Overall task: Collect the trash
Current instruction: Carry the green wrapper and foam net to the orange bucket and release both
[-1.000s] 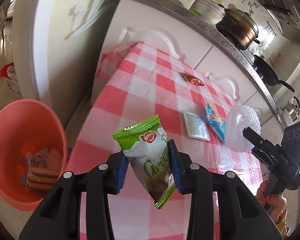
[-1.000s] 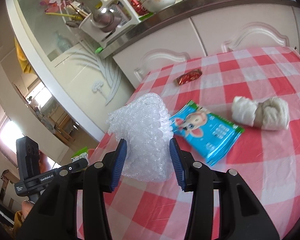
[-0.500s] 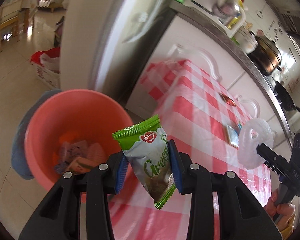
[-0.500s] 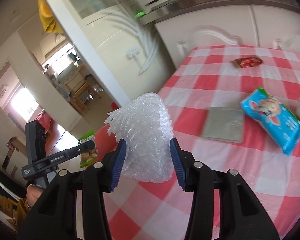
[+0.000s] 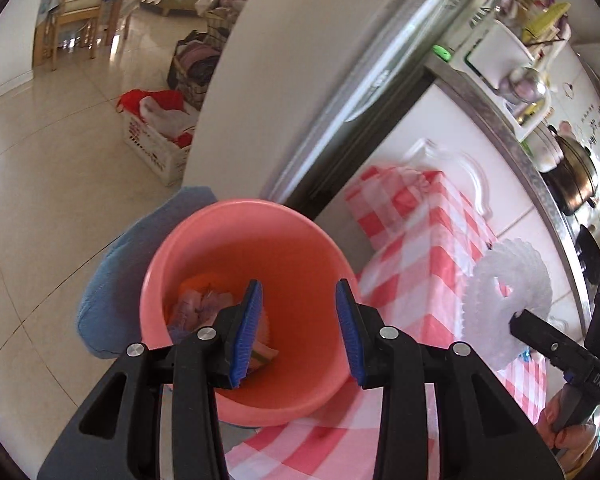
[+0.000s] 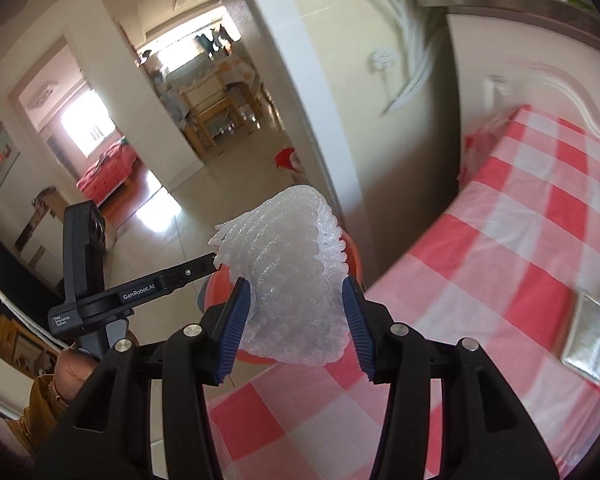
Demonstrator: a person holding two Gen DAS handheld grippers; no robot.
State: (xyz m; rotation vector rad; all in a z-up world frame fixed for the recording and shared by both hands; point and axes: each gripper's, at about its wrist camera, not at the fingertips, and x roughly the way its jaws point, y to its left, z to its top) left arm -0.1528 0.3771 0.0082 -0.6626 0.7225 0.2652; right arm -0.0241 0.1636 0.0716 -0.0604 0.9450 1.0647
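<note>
My left gripper (image 5: 298, 330) hangs over the pink bin (image 5: 300, 264), its jaws spread with nothing between the blue pads (image 5: 249, 330). Half a second ago those same jaws pinched a green snack packet standing upright, its long axis running up out of the grip with the crimped top uppermost; that packet is gone from between them now. Beyond the jaws, down in the bottom of the bin, lies a small heap of wrappers (image 5: 204, 308) (I cannot pick the green packet out among them from here). The bin's mouth fills the space ahead of the left jaws, where a second ago it sat far off to their left.

My right gripper (image 6: 298, 320) has the white foam net (image 6: 288, 280) between its jaws, which are opening at this moment; the pads still touch the net's flanks. The net stands with its long axis pointing up and away from the jaws, leaning a little left at the top, its ruffled upper edge uppermost. In the left wrist view the same foam net (image 5: 504, 304) shows as a ring with a hole, to the right of my left jaws and level with the bin's rim. The checked worktop (image 6: 520, 240), straight ahead of the right jaws a second ago, now lies to their right.
</note>
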